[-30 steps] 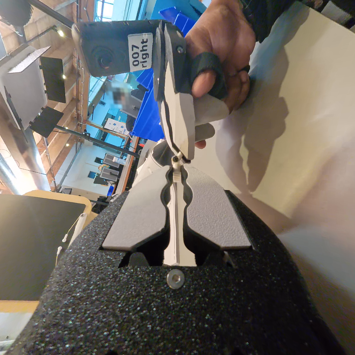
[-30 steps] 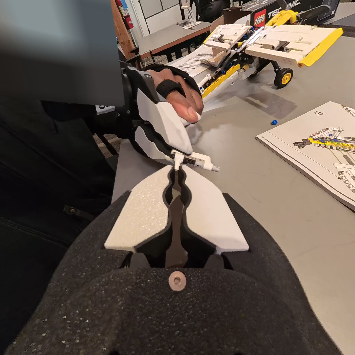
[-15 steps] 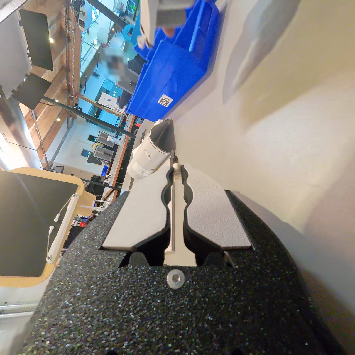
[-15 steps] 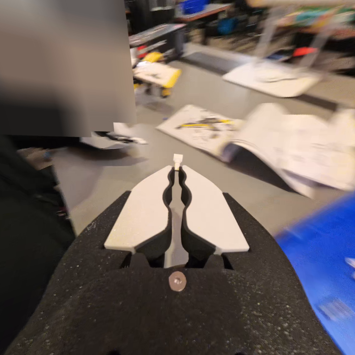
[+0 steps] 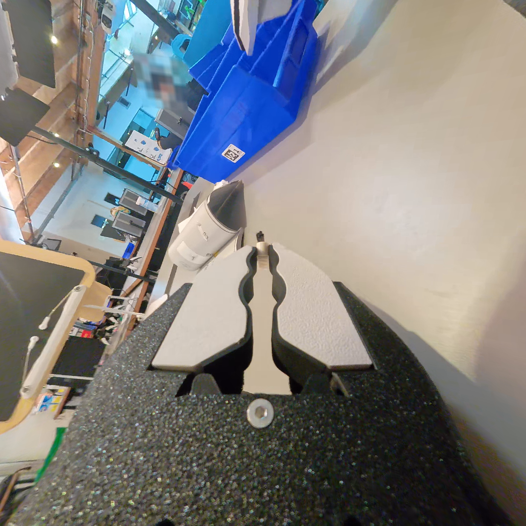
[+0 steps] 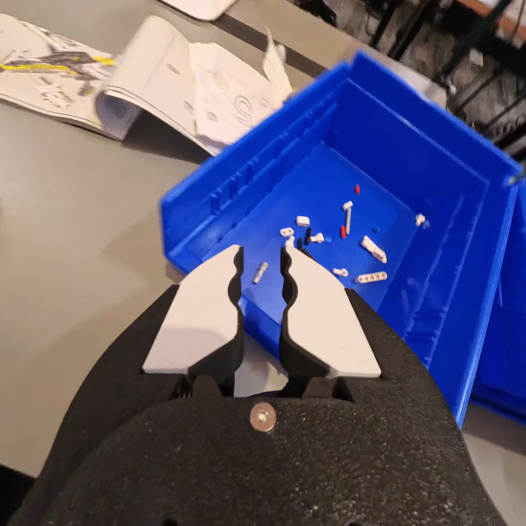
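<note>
My left gripper [image 5: 262, 250] is shut on a small white connector piece [image 5: 262, 255]; a short black tip [image 5: 259, 235] sticks out beyond it. It is held above the pale table [image 5: 398, 170]. My right gripper [image 6: 262, 250] is open over a blue bin [image 6: 284, 142]. A small grey-white pin [image 6: 260, 272] shows between its fingers without touching either pad, down inside the bin. The right gripper's fingers [image 5: 247, 25] also show at the top of the left wrist view, above the blue bin [image 5: 242, 113].
The bin floor holds several loose small parts: a white wedge [image 6: 373, 252], a white holed beam [image 6: 370, 277], a red pin [image 6: 343, 231]. An open instruction booklet [image 6: 57, 71] lies on the grey table [image 6: 71, 227]. A white cylinder with a black cone [image 5: 210, 227] lies beyond my left fingertips. Tip to tip, the grippers are about 30 cm apart.
My right gripper pulled a small white pin off the piece in my left gripper, swung to the blue bin and opened; the pin left its grasp. My left gripper stays shut on its piece.
</note>
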### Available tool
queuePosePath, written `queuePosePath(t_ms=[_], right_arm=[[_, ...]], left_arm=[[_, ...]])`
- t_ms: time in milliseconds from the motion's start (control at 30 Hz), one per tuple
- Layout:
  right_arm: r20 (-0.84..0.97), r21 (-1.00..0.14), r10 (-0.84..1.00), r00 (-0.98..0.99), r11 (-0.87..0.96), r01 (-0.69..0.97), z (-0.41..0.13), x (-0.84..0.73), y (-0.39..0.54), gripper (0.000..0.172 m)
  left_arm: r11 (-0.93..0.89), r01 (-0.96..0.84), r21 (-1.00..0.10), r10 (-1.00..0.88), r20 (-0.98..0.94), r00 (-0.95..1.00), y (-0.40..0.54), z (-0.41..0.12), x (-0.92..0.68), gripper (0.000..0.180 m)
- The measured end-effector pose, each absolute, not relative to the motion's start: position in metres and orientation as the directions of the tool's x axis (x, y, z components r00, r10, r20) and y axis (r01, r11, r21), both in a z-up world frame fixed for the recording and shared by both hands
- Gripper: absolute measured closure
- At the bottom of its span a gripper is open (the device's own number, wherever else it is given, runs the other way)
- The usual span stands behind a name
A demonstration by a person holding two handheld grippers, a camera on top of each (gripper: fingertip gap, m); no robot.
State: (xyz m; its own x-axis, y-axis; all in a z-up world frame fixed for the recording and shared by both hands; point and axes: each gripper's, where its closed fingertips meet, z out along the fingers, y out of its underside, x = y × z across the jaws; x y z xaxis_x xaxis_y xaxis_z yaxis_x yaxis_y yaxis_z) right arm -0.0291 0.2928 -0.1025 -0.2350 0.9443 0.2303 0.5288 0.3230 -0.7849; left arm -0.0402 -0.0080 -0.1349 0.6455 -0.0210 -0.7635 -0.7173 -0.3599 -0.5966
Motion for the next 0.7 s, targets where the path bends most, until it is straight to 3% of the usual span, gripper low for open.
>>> queuePosePath(t_ms=[133, 367, 567, 700], right_arm=[[0.305, -0.764, 0.852, -0.426, 0.486, 0.425, -0.089, -0.022, 0.228, 0.154], [0.327, -0.762, 0.559, -0.762, 0.632, 0.137, -0.128, -0.022, 0.084, 0.156], [0.604, -0.644, 0.302, -0.737, 0.730, -0.229, -0.157, -0.039, 0.013, 0.154], [0.707, -0.577, 0.229, -0.669, 0.733, -0.360, -0.154, -0.044, -0.005, 0.153]], left_arm=[[-0.329, -0.676, -0.660, -0.011, -0.713, 0.701, -0.008, -0.132, -0.042, 0.172], [-0.304, -0.711, -0.635, -0.026, -0.740, 0.672, -0.010, -0.130, -0.037, 0.172], [-0.275, -0.738, -0.616, -0.057, -0.756, 0.652, -0.011, -0.130, -0.028, 0.172], [-0.267, -0.743, -0.613, -0.075, -0.756, 0.651, -0.011, -0.131, -0.025, 0.172]])
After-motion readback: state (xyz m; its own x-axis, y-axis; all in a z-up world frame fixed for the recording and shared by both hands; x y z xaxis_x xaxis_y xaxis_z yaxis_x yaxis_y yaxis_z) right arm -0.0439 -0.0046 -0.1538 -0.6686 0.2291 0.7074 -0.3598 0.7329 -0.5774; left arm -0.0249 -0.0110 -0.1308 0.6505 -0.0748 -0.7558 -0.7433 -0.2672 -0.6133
